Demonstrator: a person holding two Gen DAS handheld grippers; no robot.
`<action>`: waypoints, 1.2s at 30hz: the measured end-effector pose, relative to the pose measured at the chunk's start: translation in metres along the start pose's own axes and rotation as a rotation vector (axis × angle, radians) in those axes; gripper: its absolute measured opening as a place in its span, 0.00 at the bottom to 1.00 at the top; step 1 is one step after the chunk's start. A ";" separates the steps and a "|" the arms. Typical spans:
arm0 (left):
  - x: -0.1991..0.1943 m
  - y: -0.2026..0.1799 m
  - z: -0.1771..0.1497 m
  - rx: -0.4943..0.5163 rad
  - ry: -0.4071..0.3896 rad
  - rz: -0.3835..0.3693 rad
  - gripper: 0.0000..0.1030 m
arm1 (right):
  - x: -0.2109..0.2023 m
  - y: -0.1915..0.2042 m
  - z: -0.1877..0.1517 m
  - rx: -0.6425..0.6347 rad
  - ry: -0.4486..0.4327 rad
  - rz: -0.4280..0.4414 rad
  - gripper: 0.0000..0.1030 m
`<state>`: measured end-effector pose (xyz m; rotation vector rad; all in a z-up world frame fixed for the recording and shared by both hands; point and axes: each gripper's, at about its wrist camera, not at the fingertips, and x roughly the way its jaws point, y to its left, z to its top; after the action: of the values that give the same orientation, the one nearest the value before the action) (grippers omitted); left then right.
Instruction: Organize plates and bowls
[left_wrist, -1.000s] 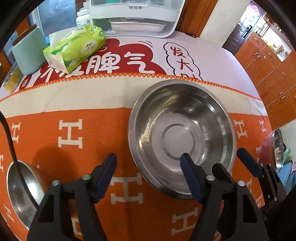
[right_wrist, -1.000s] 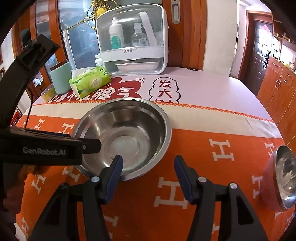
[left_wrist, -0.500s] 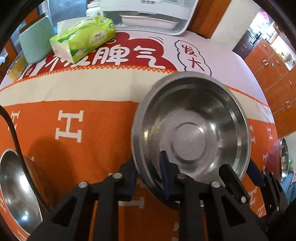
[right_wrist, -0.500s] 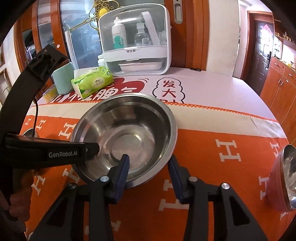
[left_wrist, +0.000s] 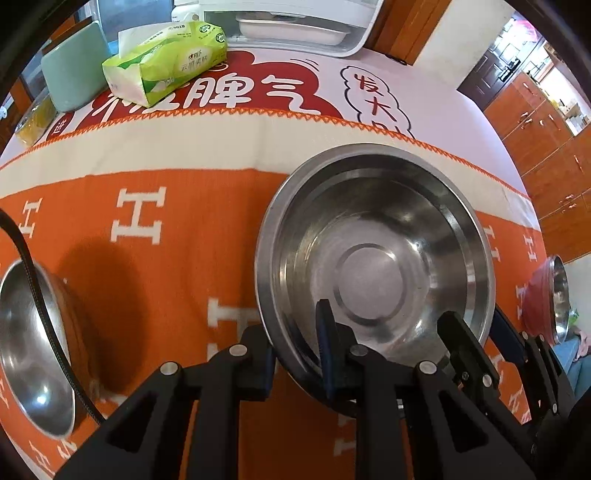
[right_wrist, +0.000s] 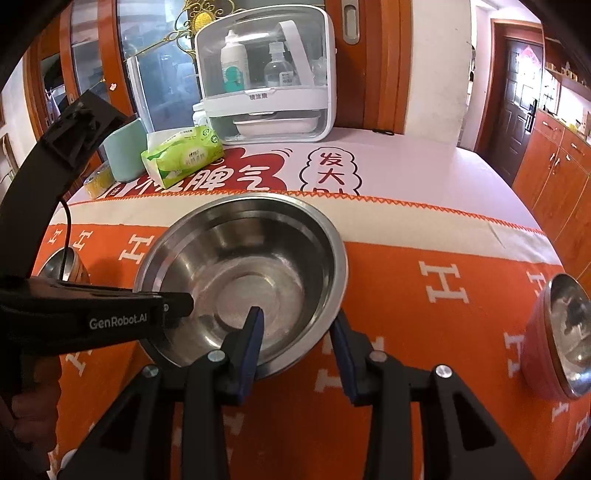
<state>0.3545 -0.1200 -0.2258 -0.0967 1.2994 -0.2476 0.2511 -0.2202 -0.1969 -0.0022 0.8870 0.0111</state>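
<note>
So we've got a big round stainless steel bowl (left_wrist: 373, 254) sitting on the orange blanket with white H letters (left_wrist: 166, 266), roughly mid-table, its far rim reaching the cream band of the cloth. Both our grippers are on its near rim.

Our left gripper (left_wrist: 295, 347) is pinching that rim: one blue-padded finger sits inside the bowl, the other is pressed against the outside wall, with the steel lip sandwiched between them. In the right wrist view we see this same gripper as a black bar with white lettering coming in from the left edge and ending over the bowl's near-left rim.

Our right gripper (right_wrist: 297, 339) straddles the near-right part of the rim, one finger inside the bowl and the other just outside it. Its fingers sit a bit apart, and we can't tell for sure if they're actually squeezing the wall or just bracketing it.

Other dishes: a second shiny steel bowl (left_wrist: 29, 339) sits at the left edge of the table, with a black cable (left_wrist: 44, 314) running across it. Over at the right edge there's a red-walled bowl with a steel lining (right_wrist: 557, 336), well apart from the big one.

Toward the far left corner there's a green pack of tissues (right_wrist: 183, 157), a pale green container (right_wrist: 123, 151) just beside it, and behind them a white dish cabinet with a clear cover (right_wrist: 267, 77) with bottles inside.
</note>
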 end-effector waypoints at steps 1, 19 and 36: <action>-0.003 -0.001 -0.004 0.006 -0.001 -0.003 0.18 | -0.004 0.000 -0.001 -0.003 -0.003 -0.003 0.36; -0.096 -0.015 -0.058 0.080 -0.130 -0.061 0.19 | -0.100 0.016 -0.014 -0.051 -0.108 -0.045 0.36; -0.178 -0.017 -0.127 0.155 -0.238 -0.073 0.19 | -0.193 0.049 -0.051 -0.093 -0.200 -0.097 0.36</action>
<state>0.1861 -0.0858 -0.0892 -0.0402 1.0375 -0.3867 0.0890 -0.1730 -0.0792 -0.1292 0.6849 -0.0374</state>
